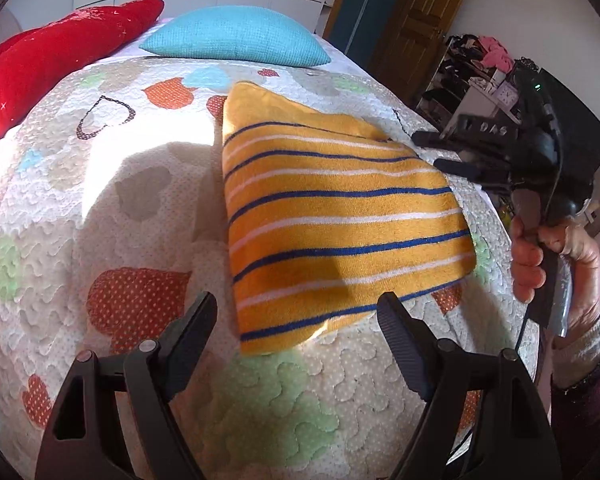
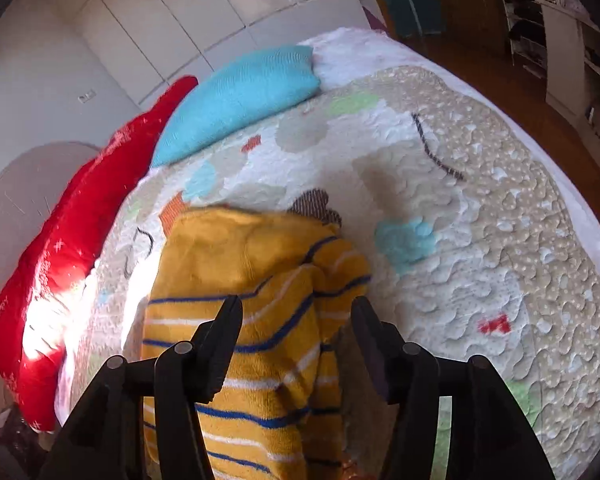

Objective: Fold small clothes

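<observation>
Garment: yellow striped cloth, already folded over, lying flat on the bed toward its right side.
Long axis: in the left wrist view it runs from about 11 o'clock, far, to 5 o'clock, near; the stripes cross it.
From left gripper: the near edge lies just ahead at 12 o'clock, between the jaws' line of reach; jaws wide, holding nothing.
From right gripper: the cloth fills the space ahead and below, its right folded edge at about 1 o'clock; jaws wide, nothing held.
Right gripper seen from left: at 3 o'clock, just beside the cloth's far right corner.
Nearer arm: judging by this, the right, for that corner; the left for the near edge.
Writing: raised letters on the right gripper's body look like "DAS"; white marks on the red cushion are unreadable.
Other: blue pillow at 12 o'clock, well apart.
</observation>
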Available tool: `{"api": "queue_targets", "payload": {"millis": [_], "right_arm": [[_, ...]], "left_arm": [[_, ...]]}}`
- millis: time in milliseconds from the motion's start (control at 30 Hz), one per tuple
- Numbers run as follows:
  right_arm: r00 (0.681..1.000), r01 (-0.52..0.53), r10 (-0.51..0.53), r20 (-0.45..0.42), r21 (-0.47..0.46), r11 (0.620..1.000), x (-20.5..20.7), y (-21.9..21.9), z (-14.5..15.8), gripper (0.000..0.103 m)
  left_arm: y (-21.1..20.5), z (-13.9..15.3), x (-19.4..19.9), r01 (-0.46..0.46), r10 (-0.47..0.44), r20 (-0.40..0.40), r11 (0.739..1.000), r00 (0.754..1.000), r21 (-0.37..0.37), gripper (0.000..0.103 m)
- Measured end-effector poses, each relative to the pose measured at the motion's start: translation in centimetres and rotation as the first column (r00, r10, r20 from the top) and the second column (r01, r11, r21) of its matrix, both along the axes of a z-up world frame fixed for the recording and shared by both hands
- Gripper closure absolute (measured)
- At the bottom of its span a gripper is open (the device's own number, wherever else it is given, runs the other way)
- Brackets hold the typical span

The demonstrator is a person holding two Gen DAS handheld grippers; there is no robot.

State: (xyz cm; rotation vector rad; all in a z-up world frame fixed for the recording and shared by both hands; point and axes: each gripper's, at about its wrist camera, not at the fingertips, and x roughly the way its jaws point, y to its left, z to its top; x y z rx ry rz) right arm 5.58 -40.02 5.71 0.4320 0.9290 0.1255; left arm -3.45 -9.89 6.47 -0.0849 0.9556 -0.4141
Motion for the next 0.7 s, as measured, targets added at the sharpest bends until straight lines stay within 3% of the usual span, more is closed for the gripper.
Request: {"api": "queue_targets", "payload": {"millis": [33,67,100,167,267,333,433,533,567,700], "right_arm": [[0.999,-0.021,0.021,-0.032,-0.010,1.000,0.2,0.9,-1.1,0.049],[0.997,-0.055,0.056,-0.051,0.013,0.998,0.2,1.5,-2.1,0.075],[0.995,-0.085,0.088,-0.050,0.056,0.995,-0.1,2.3,-2.9,0.075],[0.997,-0.074,0.074,-0.017,0.005,0.997,-1.4,2.5,-2.9,0.079],[0.999,-0.012,0.010,-0.048,-0.048,0.999,-2.8,1.4,-4.4,0.079],[0.997,0.023,-0.025,-0.069,-0.026,0.999,-3.2,0.4,-5.8,0.078],[0.995,0.063,-0.060,-0.074,0.042,0.997,-3.6,-0.8,-6.4,0.068],[0.996,0.061,-0.058,-0.067,0.051,0.997,-3.8,-1.2,-6.3,0.059],[0.996,0.066,-0.064,-0.066,0.026,0.998,-4.1,-1.2,-5.7,0.051],[0.993,0.090,-0.082,0.084,-0.096,0.991,-7.2,0.6,0.3,0.049]], "left_arm": [[0.3,0.1,-0.4,-0.009,0.009,0.002,1.000,1.000,-0.003,0.022],[0.7,0.2,-0.7,-0.017,0.017,0.000,1.000,1.000,-0.006,0.022],[1.2,0.3,-1.0,-0.026,0.026,-0.003,1.000,1.000,-0.009,0.022],[2.2,0.2,-1.4,-0.047,0.046,-0.011,0.999,0.999,-0.010,0.022],[3.9,0.0,-1.8,-0.090,0.089,-0.029,0.996,0.996,-0.024,0.022],[5.0,-0.3,-2.3,-0.115,0.113,-0.052,0.992,0.992,-0.047,0.022],[5.9,-0.4,-3.3,-0.138,0.135,-0.057,0.988,0.989,-0.063,0.022],[6.6,-0.1,-4.4,-0.151,0.150,-0.033,0.987,0.988,-0.050,0.022],[6.9,0.1,-4.6,-0.157,0.156,-0.030,0.986,0.987,-0.047,0.022],[9.0,0.5,-5.3,-0.200,0.199,-0.023,0.977,0.980,-0.073,0.021]]}}
